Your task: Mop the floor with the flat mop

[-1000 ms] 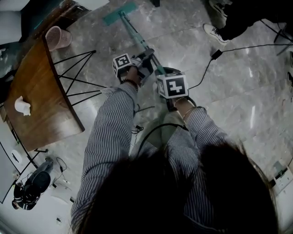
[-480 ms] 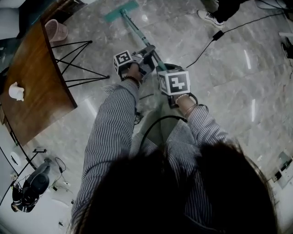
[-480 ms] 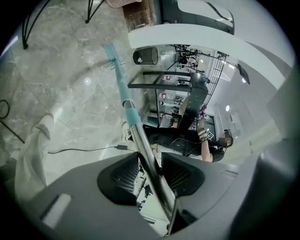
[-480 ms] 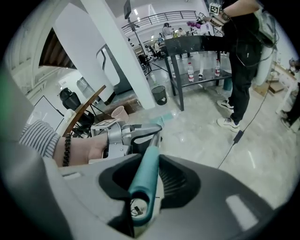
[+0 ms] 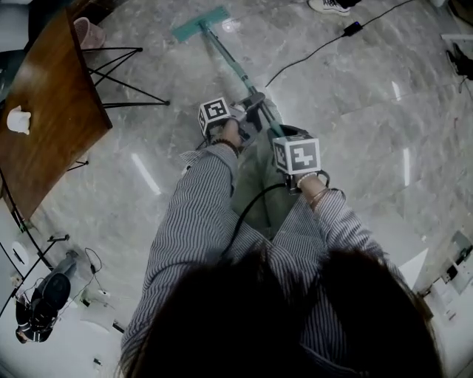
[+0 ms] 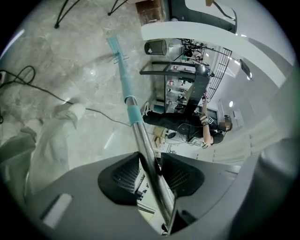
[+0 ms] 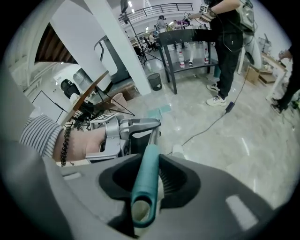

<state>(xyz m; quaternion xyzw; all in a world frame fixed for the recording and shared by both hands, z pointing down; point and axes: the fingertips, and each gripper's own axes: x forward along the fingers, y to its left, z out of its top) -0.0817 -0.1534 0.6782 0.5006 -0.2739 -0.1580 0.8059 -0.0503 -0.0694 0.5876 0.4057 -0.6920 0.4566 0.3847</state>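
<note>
Now: by my reading you are in the middle of a mopping stroke, with the flat mop [image 5: 217,46] held in both grippers and its pad down on the floor.
Mop head: the teal mop head [image 5: 199,19] lies flat on the grey marble floor [image 5: 355,111], well out in front of you toward the far edge of the open floor.
Pole: the pole [image 6: 140,136] slants from the head back up to your two grippers.
Left gripper: your left gripper [image 6: 151,174] is the lower hold. Its jaws are closed tight on the bare metal part of the pole, just below the teal collar [image 6: 134,114].
Right gripper: your right gripper [image 7: 148,180] is the upper hold. Its jaws pinch the teal grip [image 7: 145,168] at the very top end of the pole, with nothing else between them.
Left of the floor: the wooden table [image 5: 44,111] stands along the left edge. Its black wire legs [image 5: 122,77] are to the left of the mop head and apart from it.
Right of the floor: a black cable [image 5: 310,52] trails across the marble to the right of the pole, not touching it.
Progress: you cannot tell from the marble which part is already mopped, as no wet trail can be read.
Next move: I judge you will need to draw or push the head along the floor. Keep it flat by moving both grippers together, with the lower one steering and the upper one setting the angle.
Watch for: a swing to the right may catch the cable, and a swing to the left may knock the wire legs.
</note>
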